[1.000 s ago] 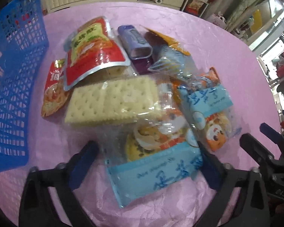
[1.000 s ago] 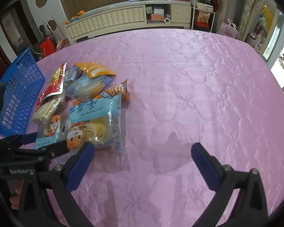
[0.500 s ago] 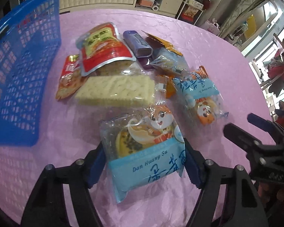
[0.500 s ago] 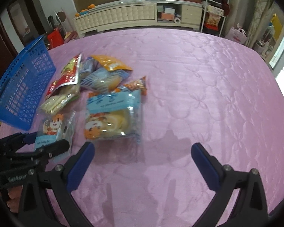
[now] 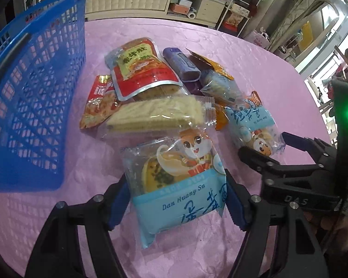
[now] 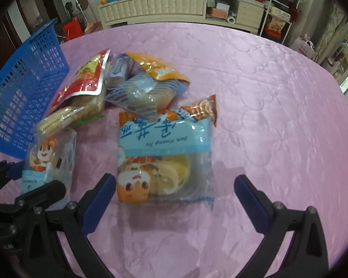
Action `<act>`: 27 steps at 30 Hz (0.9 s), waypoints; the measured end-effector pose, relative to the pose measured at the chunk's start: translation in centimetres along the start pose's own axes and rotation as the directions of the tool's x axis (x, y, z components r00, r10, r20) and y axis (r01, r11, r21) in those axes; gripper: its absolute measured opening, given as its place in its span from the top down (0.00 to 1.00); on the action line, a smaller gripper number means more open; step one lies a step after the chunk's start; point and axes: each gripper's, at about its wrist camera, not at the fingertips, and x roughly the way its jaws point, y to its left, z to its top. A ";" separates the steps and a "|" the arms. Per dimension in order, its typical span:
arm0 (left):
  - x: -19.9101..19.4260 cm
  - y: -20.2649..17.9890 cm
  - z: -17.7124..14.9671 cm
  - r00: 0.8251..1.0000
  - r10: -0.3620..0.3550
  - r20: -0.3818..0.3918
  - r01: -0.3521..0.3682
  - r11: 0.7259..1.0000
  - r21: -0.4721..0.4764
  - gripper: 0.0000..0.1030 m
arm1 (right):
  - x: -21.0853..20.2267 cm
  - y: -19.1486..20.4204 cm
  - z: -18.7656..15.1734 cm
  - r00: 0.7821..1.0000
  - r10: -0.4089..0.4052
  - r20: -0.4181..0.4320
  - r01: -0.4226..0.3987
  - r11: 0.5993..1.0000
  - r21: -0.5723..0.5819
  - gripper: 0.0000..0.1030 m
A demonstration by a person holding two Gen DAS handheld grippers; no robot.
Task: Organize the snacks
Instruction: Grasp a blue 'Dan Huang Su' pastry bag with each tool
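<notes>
My left gripper (image 5: 177, 205) is shut on a light-blue Dan Huang Su pastry packet (image 5: 174, 180) and holds it just above the pink tablecloth; it also shows in the right wrist view (image 6: 49, 162). A second matching packet (image 6: 164, 159) lies flat on the cloth, just ahead of my right gripper (image 6: 175, 193), which is open and empty. The snack pile beyond holds a cracker pack (image 5: 157, 113), a red pouch (image 5: 141, 69), a purple pack (image 5: 181, 63) and orange packets. A blue basket (image 5: 32, 102) stands at the left.
The pink quilted cloth (image 6: 278, 106) covers a round table. A white cabinet (image 6: 174, 4) and shelves stand beyond the table's far edge. My right gripper shows in the left wrist view (image 5: 287, 159) at the right, near the second packet (image 5: 255, 127).
My left gripper closed on the near pastry packet and lifted it off the pile. My right gripper moved up to the second packet, staying open.
</notes>
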 end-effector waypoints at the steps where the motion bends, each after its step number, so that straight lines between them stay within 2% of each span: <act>1: 0.1 -0.1 0.4 1.000 0.000 -0.002 0.000 1.000 0.002 0.32 | 0.2 0.0 0.1 1.000 0.006 0.001 -0.006 1.000 -0.001 0.01; 7: 0.0 -0.5 0.2 1.000 0.021 0.003 -0.021 1.000 0.007 0.32 | 0.8 -0.1 0.4 0.999 0.044 0.018 -0.044 0.999 -0.013 0.21; 10: 0.1 -0.6 0.2 1.000 0.025 0.004 -0.025 1.000 0.004 0.32 | 0.3 0.3 -0.1 0.998 0.038 0.041 -0.037 0.999 -0.032 0.27; 17: -1.5 -1.8 -0.6 0.999 0.019 0.036 -0.020 0.999 0.038 0.32 | -1.9 -1.0 -2.0 0.996 0.083 0.044 -0.083 0.997 0.007 0.29; 27: -6.4 -3.4 -2.4 0.993 -0.028 0.113 0.020 0.997 0.072 0.32 | -8.4 -0.3 -4.2 0.991 0.066 0.116 -0.066 0.998 0.000 0.30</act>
